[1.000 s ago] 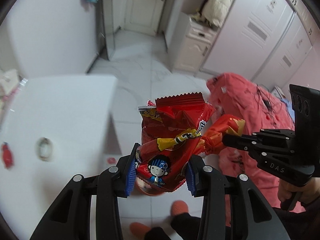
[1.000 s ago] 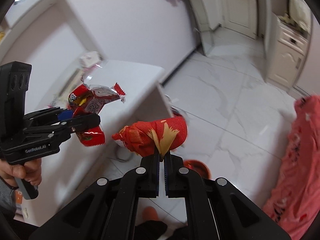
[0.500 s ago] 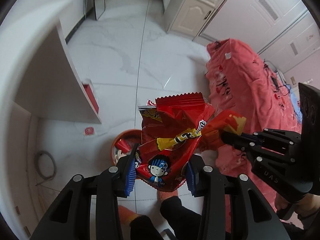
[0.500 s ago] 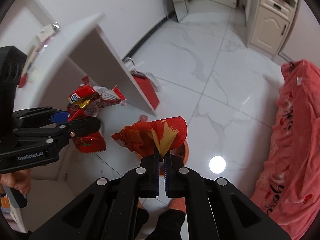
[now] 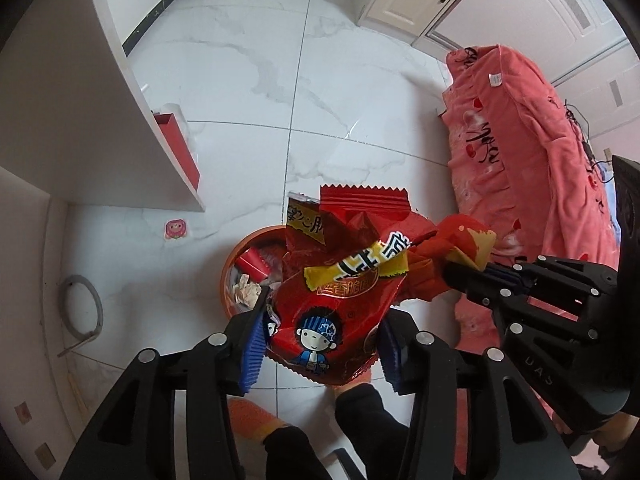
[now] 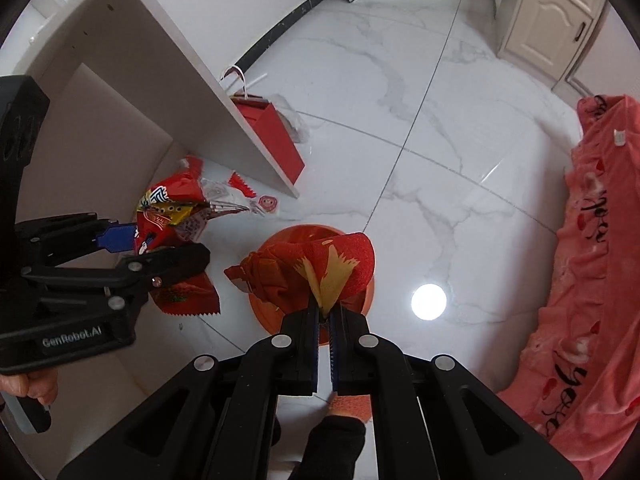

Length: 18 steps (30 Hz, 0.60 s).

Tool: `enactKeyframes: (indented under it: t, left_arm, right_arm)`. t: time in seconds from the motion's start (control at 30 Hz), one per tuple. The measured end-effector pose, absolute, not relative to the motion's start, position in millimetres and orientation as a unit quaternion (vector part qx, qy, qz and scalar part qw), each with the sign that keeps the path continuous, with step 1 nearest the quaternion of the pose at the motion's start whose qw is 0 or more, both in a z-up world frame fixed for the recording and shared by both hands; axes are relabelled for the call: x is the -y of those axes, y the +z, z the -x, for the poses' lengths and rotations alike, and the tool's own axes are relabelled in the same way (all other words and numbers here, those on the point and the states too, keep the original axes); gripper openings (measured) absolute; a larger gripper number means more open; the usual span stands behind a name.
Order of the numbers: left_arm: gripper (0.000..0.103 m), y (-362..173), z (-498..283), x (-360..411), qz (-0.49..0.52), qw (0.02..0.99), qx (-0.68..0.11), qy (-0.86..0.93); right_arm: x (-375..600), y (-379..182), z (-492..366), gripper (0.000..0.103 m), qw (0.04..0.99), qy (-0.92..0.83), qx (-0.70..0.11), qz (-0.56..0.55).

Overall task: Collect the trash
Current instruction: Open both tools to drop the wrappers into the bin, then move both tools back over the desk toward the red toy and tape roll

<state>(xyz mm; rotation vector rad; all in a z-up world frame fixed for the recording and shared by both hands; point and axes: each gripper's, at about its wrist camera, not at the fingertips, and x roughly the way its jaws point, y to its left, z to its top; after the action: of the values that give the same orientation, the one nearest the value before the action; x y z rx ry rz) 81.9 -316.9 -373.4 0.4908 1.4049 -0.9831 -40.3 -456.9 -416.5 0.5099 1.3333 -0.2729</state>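
My left gripper (image 5: 322, 348) points down over an orange-red round bin (image 5: 226, 280) on the floor. Between its blue pads is a crumpled bundle of red snack wrappers (image 5: 340, 280); the jaws are opening and the pads still touch it. My right gripper (image 6: 324, 320) hangs above the same bin (image 6: 264, 312). It pinches the yellow tip of a red and yellow wrapper (image 6: 332, 260), with its jaws just starting to part. Each gripper shows in the other's view, the right gripper (image 5: 452, 270) and the left gripper (image 6: 172, 246). The bin holds some trash.
A white desk side panel (image 5: 100, 120) stands left of the bin, with a red paper bag (image 6: 272, 136) behind it. A pink-red blanket (image 5: 540, 160) covers the bed on the right. A person's feet in orange slippers (image 5: 256, 416) stand below. A small sticker (image 5: 176, 228) lies on the tiles.
Both grippers have sunk from desk height toward the floor and tipped downward, so the bin now lies beneath them. The left jaws stand wider than before.
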Motion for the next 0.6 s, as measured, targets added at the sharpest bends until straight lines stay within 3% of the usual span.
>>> enactKeyframes:
  t: [0.13,0.2,0.3,0.6]
  left_arm:
    - [0.056,-383,-82,318,-0.219,0.622,-0.618,-0.428]
    - [0.06,-386,-82,318,-0.222,0.619,-0.62,-0.428]
    - [0.06,-389,-82,316,-0.222,0.618,-0.622,-0.426]
    - [0.06,-388,-81,312,-0.221,0.619,-0.625,-0.421]
  right_arm:
    - [455,-430,35,0.01,0.74,-0.118,-0.617,-0.24]
    - [455,-434,34,0.025,0.739,-0.111,-0.618,-0.244]
    - [454,-434,33,0.037,0.741,-0.11,-0.616,-0.243]
    - [456,-426,37,0.037,0.745,-0.104,-0.61,-0.249]
